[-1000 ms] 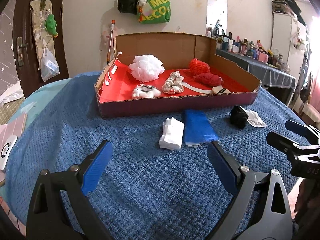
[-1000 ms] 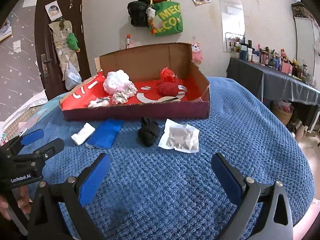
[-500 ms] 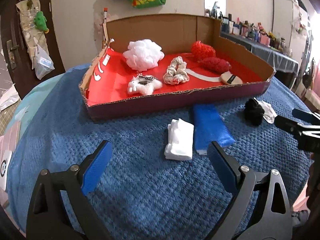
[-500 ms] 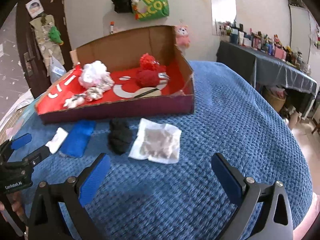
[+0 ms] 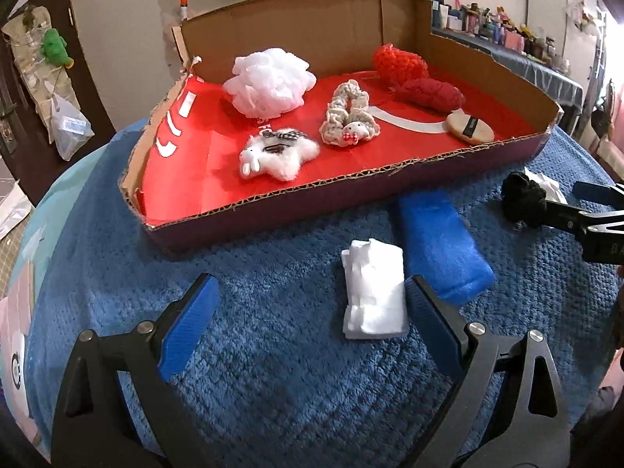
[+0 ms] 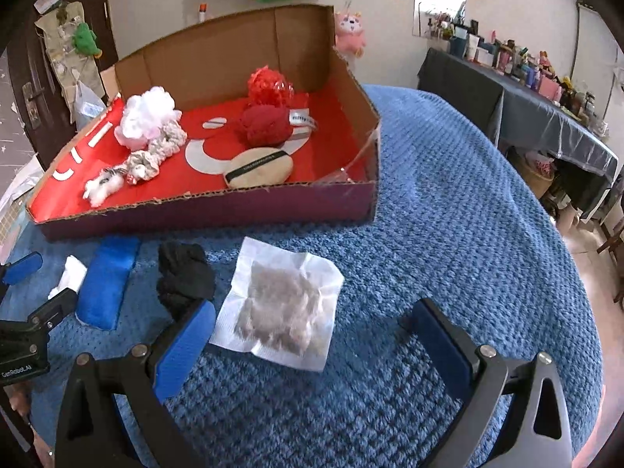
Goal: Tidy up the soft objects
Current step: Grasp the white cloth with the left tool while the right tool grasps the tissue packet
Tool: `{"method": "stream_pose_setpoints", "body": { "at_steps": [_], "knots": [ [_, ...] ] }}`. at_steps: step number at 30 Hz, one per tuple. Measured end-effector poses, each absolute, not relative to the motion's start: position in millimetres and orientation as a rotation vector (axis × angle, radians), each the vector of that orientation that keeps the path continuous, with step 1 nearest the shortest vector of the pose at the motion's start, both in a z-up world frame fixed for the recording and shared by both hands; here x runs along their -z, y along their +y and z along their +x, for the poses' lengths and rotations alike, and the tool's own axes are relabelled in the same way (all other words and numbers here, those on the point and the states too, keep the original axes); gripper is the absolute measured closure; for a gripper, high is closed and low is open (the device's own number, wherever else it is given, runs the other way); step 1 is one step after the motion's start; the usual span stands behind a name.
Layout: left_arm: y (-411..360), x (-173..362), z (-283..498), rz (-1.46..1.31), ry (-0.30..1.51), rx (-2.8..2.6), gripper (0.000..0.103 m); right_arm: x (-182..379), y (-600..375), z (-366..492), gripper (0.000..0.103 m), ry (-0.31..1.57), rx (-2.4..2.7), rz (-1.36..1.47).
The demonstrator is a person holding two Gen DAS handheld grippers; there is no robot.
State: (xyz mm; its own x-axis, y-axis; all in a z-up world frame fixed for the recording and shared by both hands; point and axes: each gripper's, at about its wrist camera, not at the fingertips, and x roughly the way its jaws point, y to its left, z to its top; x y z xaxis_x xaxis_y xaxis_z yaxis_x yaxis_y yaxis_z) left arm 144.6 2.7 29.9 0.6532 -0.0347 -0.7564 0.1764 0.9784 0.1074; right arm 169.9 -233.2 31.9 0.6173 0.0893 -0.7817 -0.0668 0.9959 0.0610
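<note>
- While both grippers hang over the bumpy blue blanket, four soft things lie on it in a row, in front of the box.
- They are one folded white cloth, one fuzzy blue cloth, one crumpled black cloth and one flat see-through bag with grey fluff.
- Six more soft things lie inside the cardboard box with the red floor: one white puffy sponge, one white woolly toy, one cream crochet ring, two red knobbly balls and one flat round tan puff.
- The left gripper is spread wide and has just been closing a little. The white cloth lies just ahead of its right finger, and nothing is pinched.
- The right gripper is spread wide too. The bag lies between its fingers, and they do not press on it.
- Beside the bed stands a dark table full of little bottles.
</note>
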Motion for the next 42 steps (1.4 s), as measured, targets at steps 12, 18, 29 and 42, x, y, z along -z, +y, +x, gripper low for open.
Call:
{"method": "stream_pose_setpoints", "body": {
  "at_steps": [12,18,29,42],
  "knots": [
    [-6.7,-29.0,150.8,0.126,0.871,0.259,0.071,-34.9,-229.4,165.8,0.048,0.877,-0.192,0.039],
    [-7.1,-39.9,144.8,0.098,0.843,0.294,0.076,-46.4,-233.9,157.6,0.086,0.852,-0.249,0.069],
    [-6.4,-55.6,135.7,0.091,0.801,0.315,0.076,-67.1,-233.5,150.3,0.088,0.802,-0.301,0.105],
    [0.1,-35.2,137.1,0.080,0.858,0.277,0.076,-53.0,-242.8,153.4,0.083,0.844,-0.260,0.108]
  ]
}}
